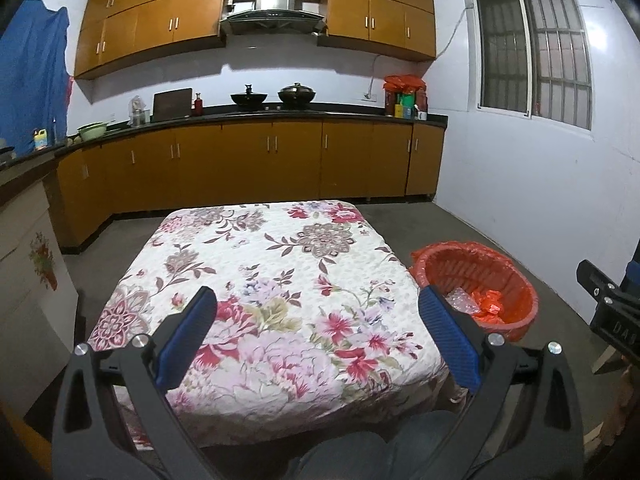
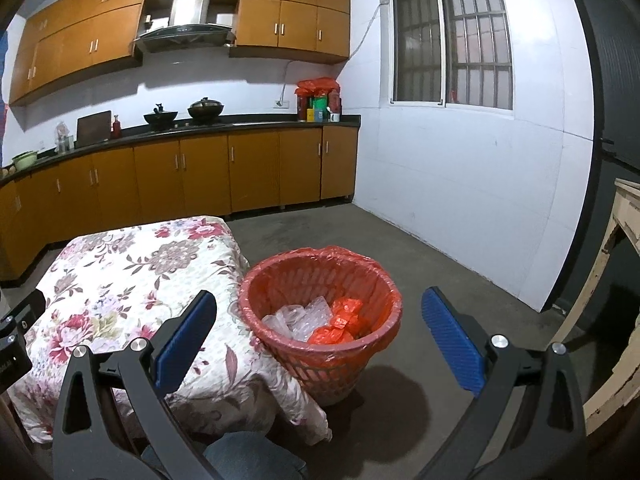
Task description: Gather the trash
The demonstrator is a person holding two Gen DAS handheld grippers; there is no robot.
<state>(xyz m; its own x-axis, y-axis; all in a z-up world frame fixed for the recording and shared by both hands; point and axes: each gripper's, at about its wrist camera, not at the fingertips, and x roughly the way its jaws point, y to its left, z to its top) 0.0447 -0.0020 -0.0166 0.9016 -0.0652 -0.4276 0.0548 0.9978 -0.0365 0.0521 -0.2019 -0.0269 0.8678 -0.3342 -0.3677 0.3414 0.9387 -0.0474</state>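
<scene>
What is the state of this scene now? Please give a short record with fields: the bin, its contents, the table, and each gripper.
bin: red basket with a red liner, on the floor, touching the table's draped corner
contents: clear plastic wrap and orange-red bags
table: floral cloth, no trash visible on it
left gripper: open, empty, above the table's near side
right gripper: open, empty, facing the bin
</scene>
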